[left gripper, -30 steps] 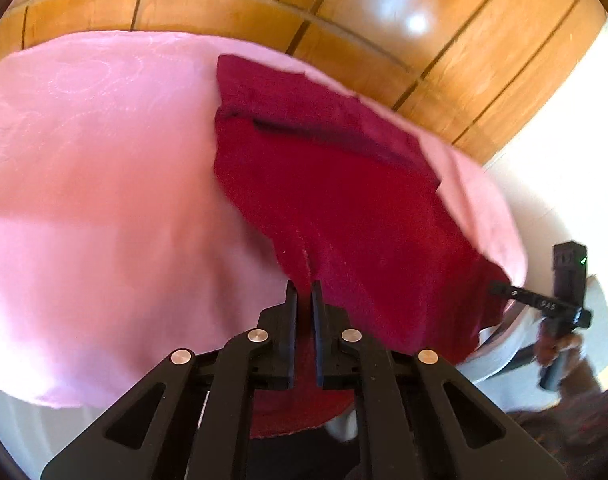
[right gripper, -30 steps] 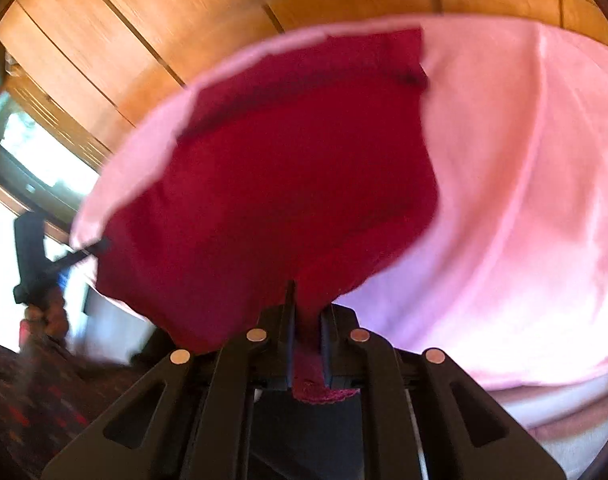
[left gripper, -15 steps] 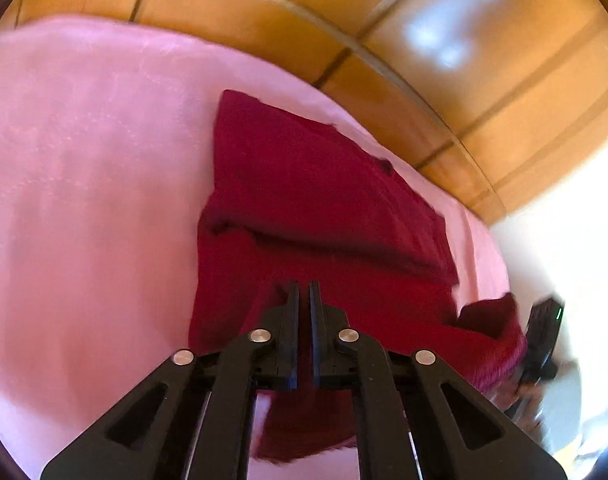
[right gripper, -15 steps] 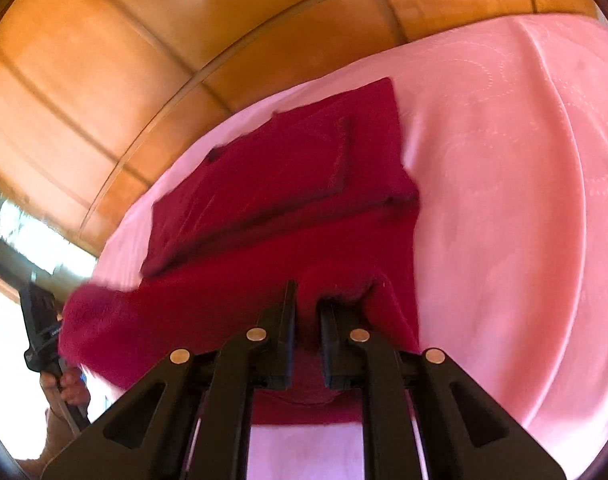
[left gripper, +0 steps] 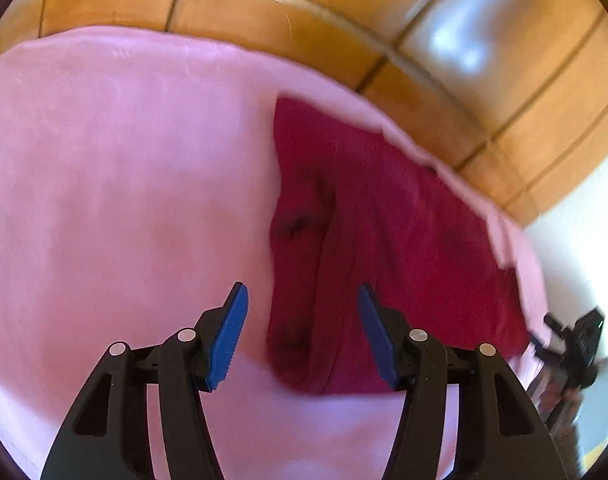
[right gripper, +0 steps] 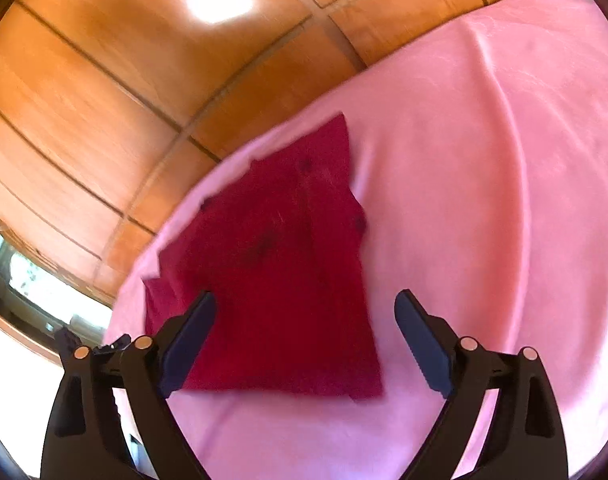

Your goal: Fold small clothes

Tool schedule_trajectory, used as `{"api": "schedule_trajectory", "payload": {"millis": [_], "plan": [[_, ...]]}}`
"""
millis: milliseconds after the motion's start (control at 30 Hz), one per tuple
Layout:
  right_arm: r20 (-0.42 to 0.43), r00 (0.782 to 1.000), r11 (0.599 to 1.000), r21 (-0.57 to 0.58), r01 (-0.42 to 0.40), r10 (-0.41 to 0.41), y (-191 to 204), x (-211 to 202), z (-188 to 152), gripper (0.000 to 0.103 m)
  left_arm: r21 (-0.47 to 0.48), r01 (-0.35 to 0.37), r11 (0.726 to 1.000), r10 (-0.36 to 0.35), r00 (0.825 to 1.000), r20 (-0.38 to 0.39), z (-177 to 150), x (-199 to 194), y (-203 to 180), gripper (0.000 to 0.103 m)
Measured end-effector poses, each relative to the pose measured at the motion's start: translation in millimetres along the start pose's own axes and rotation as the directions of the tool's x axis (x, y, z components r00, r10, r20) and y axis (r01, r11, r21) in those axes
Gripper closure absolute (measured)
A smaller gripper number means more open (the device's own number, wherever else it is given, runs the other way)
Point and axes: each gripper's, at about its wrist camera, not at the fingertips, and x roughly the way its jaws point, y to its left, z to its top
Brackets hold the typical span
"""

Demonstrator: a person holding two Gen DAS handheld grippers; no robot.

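Dark red garment [left gripper: 388,248], folded, flat on pink bedspread [left gripper: 116,184]; close to far edge, toward 1 o'clock in left view, 11 o'clock in right view [right gripper: 280,264]; orange wooden panels [right gripper: 116,92] beyond. Left gripper [left gripper: 302,336] spreading its jaws, blue pads [left gripper: 228,340] clear of cloth, garment's near corner seen between them but not touched. Right gripper [right gripper: 304,344] also spreading, wide apart, nothing grasped, garment's near edge lying loose beneath. Right gripper glimpsed at 4 o'clock in left view.
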Motion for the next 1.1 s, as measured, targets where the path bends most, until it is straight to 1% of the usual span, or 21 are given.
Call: {"api": "schedule_trajectory", "payload": {"millis": [33,67,100,133,167,200,267,300,367,433,567,633,800,867,900,933,967,1000,1033,1067,1100], "plan": [[-0.014,0.999,0.999,-0.024,0.033,-0.033,-1,3,-9,0.022,0.006,0.001,1.0,0.0,1.0,-0.016,-7,3,0,0.049],[-0.027,0.998,0.998,-0.038,0.05,-0.051,-2,6,-16,0.03,0.013,0.011,1.0,-0.011,0.999,-0.031,-11,10,-2,0.052],[-0.041,0.997,0.997,-0.05,0.064,-0.066,-3,15,-20,0.034,0.02,0.022,1.0,-0.021,0.999,-0.037,-15,12,-4,0.06],[-0.052,0.995,0.995,-0.06,0.078,-0.081,-4,21,-25,0.04,0.037,0.012,0.999,-0.011,0.999,-0.033,-19,13,-8,0.062],[-0.051,0.995,0.994,-0.067,0.084,-0.087,-4,26,-26,0.049,0.051,-0.002,0.999,0.003,1.0,-0.022,-20,13,-11,0.066],[-0.048,0.995,0.994,-0.075,0.085,-0.089,-3,26,-29,0.058,0.057,-0.004,0.998,0.005,1.0,-0.023,-20,14,-13,0.079],[-0.048,0.995,0.994,-0.07,0.084,-0.087,1,26,-28,0.076,0.065,-0.02,0.998,0.021,1.0,-0.018,-19,10,-15,0.092],[-0.044,0.995,0.994,-0.077,0.082,-0.085,4,25,-27,0.08,0.078,-0.026,0.997,0.027,1.0,-0.015,-19,10,-19,0.094],[-0.038,0.996,0.991,-0.106,0.076,-0.081,11,17,-27,0.082,0.107,-0.04,0.993,0.042,0.999,-0.015,-22,5,-20,0.096],[-0.032,0.997,0.989,-0.132,0.058,-0.063,16,13,-24,0.083,0.102,-0.033,0.994,0.036,0.999,-0.024,-28,-3,-16,0.097],[-0.053,0.998,0.984,-0.177,0.021,-0.03,24,-10,-35,0.084,0.074,-0.001,0.997,0.003,0.999,-0.036,-48,-22,-5,0.098],[-0.084,0.996,0.979,-0.203,0.024,-0.042,24,-18,-46,0.084,0.06,0.012,0.998,-0.009,0.999,-0.051,-64,-33,-1,0.098],[-0.162,0.984,0.976,-0.215,0.037,-0.073,13,-31,-74,0.085,0.026,0.036,0.999,-0.034,0.996,-0.084,-102,-56,1,0.097],[-0.182,0.98,0.978,-0.206,0.039,-0.078,10,-31,-80,0.084,0.036,0.027,0.999,-0.024,0.996,-0.086,-108,-60,-1,0.097],[-0.184,0.979,0.976,-0.212,0.043,-0.083,10,-30,-79,0.084,0.041,0.04,0.998,-0.036,0.995,-0.093,-107,-60,-3,0.097],[-0.182,0.979,0.976,-0.213,0.049,-0.089,12,-29,-77,0.077,0.055,0.045,0.998,-0.04,0.995,-0.086,-102,-62,-6,0.096],[-0.173,0.981,0.977,-0.206,0.055,-0.092,13,-28,-72,0.066,0.06,0.038,0.997,-0.034,0.997,-0.074,-96,-63,-7,0.092],[-0.163,0.983,0.979,-0.199,0.054,-0.088,14,-28,-68,0.056,0.061,0.035,0.998,-0.031,0.998,-0.063,-89,-62,-8,0.08],[-0.142,0.986,0.98,-0.194,0.054,-0.082,16,-28,-62,0.039,0.063,0.039,0.997,-0.036,0.998,-0.045,-81,-63,-9,0.072],[-0.121,0.988,0.978,-0.198,0.067,-0.092,18,-27,-56,0.036,0.061,0.035,0.998,-0.034,0.999,-0.018,-72,-63,-9,0.056],[-0.103,0.989,0.974,-0.208,0.085,-0.108,21,-24,-48,0.036,0.059,0.036,0.998,-0.037,0.999,0.009,-62,-62,-11,0.05]]}}
